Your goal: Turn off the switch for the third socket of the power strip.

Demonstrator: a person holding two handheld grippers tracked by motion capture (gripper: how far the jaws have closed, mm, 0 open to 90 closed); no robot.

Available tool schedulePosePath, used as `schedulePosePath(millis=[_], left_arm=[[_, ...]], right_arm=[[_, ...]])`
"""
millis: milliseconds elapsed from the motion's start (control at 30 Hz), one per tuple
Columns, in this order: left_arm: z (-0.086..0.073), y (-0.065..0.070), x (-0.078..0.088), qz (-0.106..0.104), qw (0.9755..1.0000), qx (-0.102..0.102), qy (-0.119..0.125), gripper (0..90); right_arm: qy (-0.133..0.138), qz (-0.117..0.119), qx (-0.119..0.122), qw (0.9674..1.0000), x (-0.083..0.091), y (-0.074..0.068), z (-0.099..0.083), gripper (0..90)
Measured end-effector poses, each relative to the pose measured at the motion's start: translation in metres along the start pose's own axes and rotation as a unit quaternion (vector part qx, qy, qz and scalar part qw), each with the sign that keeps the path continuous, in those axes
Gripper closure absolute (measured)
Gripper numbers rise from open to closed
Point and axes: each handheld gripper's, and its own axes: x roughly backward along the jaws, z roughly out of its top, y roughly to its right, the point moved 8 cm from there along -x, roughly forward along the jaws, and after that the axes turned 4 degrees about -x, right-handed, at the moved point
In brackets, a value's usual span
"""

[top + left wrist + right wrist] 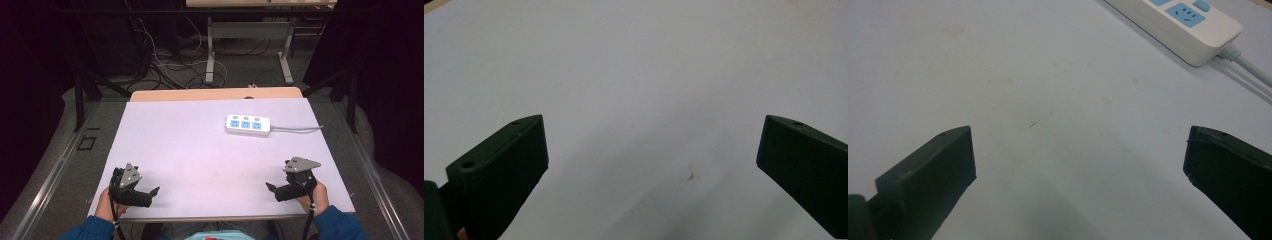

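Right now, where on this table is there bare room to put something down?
Most of the white table is bare: the whole left half, and the middle stretch between the left gripper and the right gripper. The one busy spot is the far right, where the power strip and its cord lie.

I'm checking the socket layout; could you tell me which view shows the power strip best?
The high view: the whole power strip lies flat with three blue sockets and its cord. The right gripper view catches one end close up, cropped at the top edge. The left gripper view looks at bare table.
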Motion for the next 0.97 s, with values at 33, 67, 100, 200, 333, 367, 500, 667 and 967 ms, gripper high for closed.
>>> schedulePosePath(millis=[33,67,100,200,333,367,500,667,967], left_arm=[[0.000,0.000,0.000,0.000,1.0000,0.000,0.000,0.1],[0.000,0.000,0.000,0.000,1.0000,0.000,0.000,0.2],[0.000,0.000,0.000,0.000,1.0000,0.000,0.000,0.1],[0.000,0.000,0.000,-0.001,1.0000,0.000,-0.002,0.2],[0.000,0.000,0.000,0.000,1.0000,0.000,-0.002,0.2],[0.000,0.000,0.000,0.000,1.0000,0.000,-0.002,0.1],[0.000,0.000,0.000,0.000,1.0000,-0.002,-0.004,0.2],[0.000,0.000,0.000,0.000,1.0000,-0.001,-0.003,0.2],[0.000,-0.001,0.000,0.000,1.0000,-0.002,-0.005,0.2]], right_arm=[[0.003,-0.002,-0.001,1.0000,0.000,0.000,-0.001,0.0],[0.002,-0.004,-0.001,1.0000,0.000,0.000,-0.002,0.0],[-0.004,-0.001,-0.002,1.0000,0.002,0.000,-0.003,0.0],[0.001,-0.005,-0.004,1.0000,0.003,0.001,-0.005,0.0],[-0.003,-0.004,-0.004,1.0000,0.004,0.001,-0.009,0.0],[0.003,-0.006,0.000,1.0000,0.004,0.002,-0.008,0.0],[-0.001,-0.007,-0.004,1.0000,0.005,0.001,-0.011,0.0],[-0.002,-0.007,-0.001,1.0000,0.003,0.000,-0.011,0.0],[-0.001,-0.008,0.000,1.0000,0.006,0.002,-0.010,0.0]])
